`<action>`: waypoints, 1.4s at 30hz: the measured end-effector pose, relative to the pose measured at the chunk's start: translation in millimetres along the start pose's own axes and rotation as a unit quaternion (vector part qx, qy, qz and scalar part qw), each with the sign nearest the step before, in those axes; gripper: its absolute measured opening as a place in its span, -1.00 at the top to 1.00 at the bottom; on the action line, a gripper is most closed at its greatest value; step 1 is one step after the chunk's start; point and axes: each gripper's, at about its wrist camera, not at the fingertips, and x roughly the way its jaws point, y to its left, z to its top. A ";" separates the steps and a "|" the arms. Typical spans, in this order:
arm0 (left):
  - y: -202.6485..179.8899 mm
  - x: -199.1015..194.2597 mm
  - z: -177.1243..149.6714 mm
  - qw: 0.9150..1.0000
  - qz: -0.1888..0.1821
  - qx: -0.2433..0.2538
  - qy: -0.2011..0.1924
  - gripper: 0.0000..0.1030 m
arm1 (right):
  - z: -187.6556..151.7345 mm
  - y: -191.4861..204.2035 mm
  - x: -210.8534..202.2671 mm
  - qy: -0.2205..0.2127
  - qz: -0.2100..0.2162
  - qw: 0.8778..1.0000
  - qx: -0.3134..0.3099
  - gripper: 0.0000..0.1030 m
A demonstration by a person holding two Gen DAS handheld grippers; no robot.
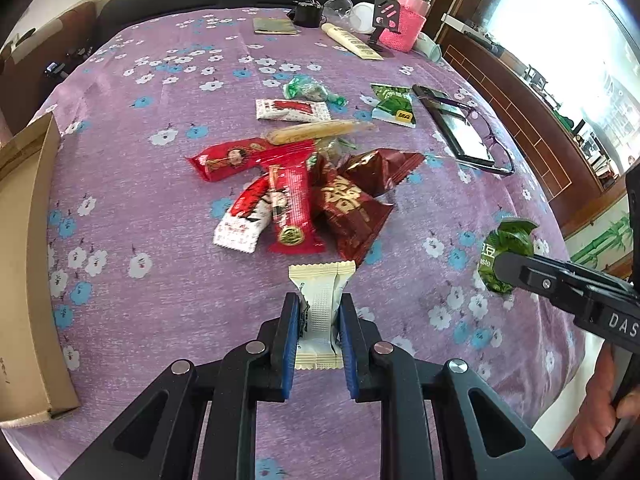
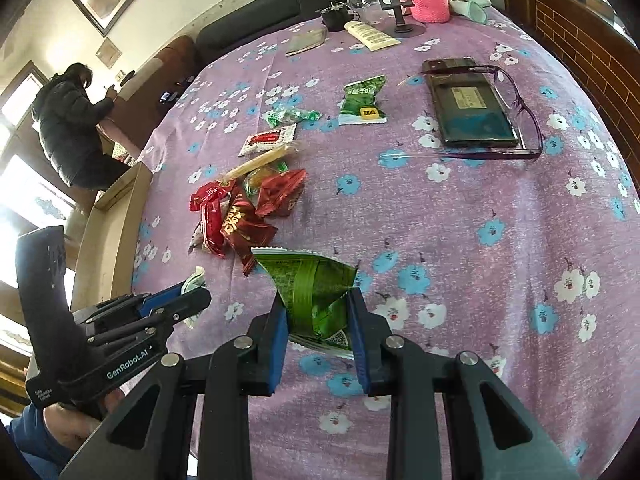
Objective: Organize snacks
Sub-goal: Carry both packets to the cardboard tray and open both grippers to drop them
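My left gripper (image 1: 319,300) is shut on a white snack packet (image 1: 320,320), held upright just above the purple flowered cloth (image 1: 160,280). My right gripper (image 2: 316,300) is shut on a crumpled green snack packet (image 2: 312,284), lifted off the cloth. In the left wrist view the right gripper (image 1: 500,268) shows at the right edge with the green packet (image 1: 512,240). Beyond lies a pile of red packets (image 1: 280,200) and brown packets (image 1: 352,208). Farther back are a long stick snack (image 1: 320,130), a white-red packet (image 1: 292,110), a green candy (image 1: 310,90) and another green packet (image 1: 394,106).
An open cardboard box (image 1: 28,280) stands at the table's left edge. A phone (image 1: 456,128) with purple glasses (image 2: 520,112) lies at the right. A pink bottle (image 1: 408,20), a plastic cup, a tube and a phone stand crowd the far edge. A person (image 2: 68,120) sits beyond the table.
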 end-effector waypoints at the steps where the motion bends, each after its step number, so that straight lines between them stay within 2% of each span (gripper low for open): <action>1: -1.9 0.5 0.5 1.000 0.000 0.000 0.001 0.63 | -0.4 -1.5 -1.0 0.000 0.004 1.000 -0.003 0.48; 7: -9.5 -9.2 -3.3 1.000 0.011 -0.008 0.000 0.63 | -8.5 -5.8 3.5 0.022 0.027 0.999 -0.014 0.47; 12: 13.4 -30.0 -14.9 0.999 0.009 -0.037 -0.013 0.63 | -9.9 22.6 10.2 0.034 0.047 0.997 -0.048 0.47; 16: 47.5 -48.3 -13.9 0.998 -0.009 -0.054 -0.035 0.63 | -6.6 60.9 15.9 0.023 0.044 0.996 -0.072 0.47; 20: 95.5 -77.4 -10.9 0.995 -0.012 -0.072 -0.067 0.63 | -3.6 109.0 27.9 0.033 0.045 0.995 -0.084 0.47; 27: 200.3 -117.0 -13.6 0.987 0.027 -0.119 -0.106 0.62 | 2.8 204.9 57.6 0.051 0.061 0.987 -0.140 0.47; 32: 259.3 -126.2 -32.1 0.982 0.048 -0.155 -0.100 0.62 | 11.2 272.7 86.5 0.076 0.095 0.978 -0.168 0.47; 37: 284.9 -124.8 -44.9 0.982 0.057 -0.158 -0.083 0.62 | -5.4 323.7 116.3 0.105 0.104 0.970 -0.194 0.47; 42: 298.2 -118.0 -43.4 0.984 0.058 -0.153 -0.071 0.62 | -17.6 339.9 137.2 0.130 0.087 0.967 -0.203 0.47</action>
